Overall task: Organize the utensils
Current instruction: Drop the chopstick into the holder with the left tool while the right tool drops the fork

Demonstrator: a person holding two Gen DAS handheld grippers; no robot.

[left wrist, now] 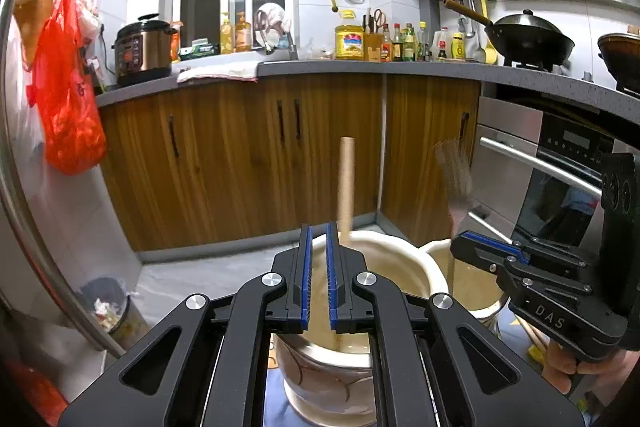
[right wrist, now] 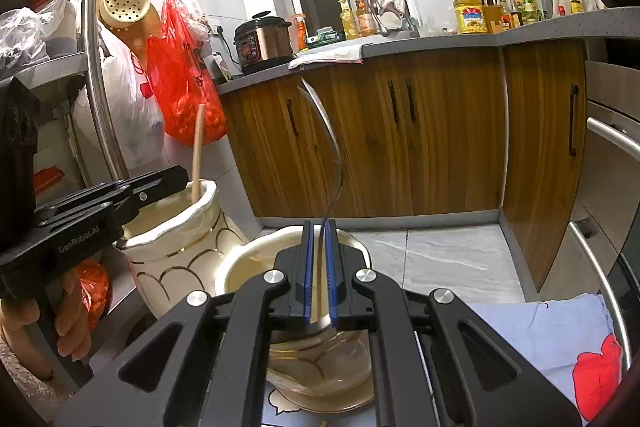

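In the left wrist view my left gripper (left wrist: 319,227) is shut with nothing between its pads. It hovers over a cream ceramic holder (left wrist: 396,247) with gold lines. A wooden stick (left wrist: 345,183) stands in that holder, just right of the fingers and apart from them. My right gripper (right wrist: 319,225) is shut on a thin clear plastic utensil (right wrist: 328,139) that curves upward. It holds the utensil over a second cream holder (right wrist: 240,267). From the left wrist, the right gripper (left wrist: 460,241) shows at the right with the blurred utensil (left wrist: 454,175) above it. The left gripper (right wrist: 182,175) reaches the first holder (right wrist: 172,239) beside the stick (right wrist: 198,151).
Both holders stand on a blue cloth (right wrist: 540,339) with red print. Wooden cabinets (left wrist: 240,155) and an oven (left wrist: 560,179) lie ahead across a tiled floor. A waste bin (left wrist: 108,303) and a red bag (left wrist: 68,107) are at the left, by a metal rack rail (right wrist: 94,47).
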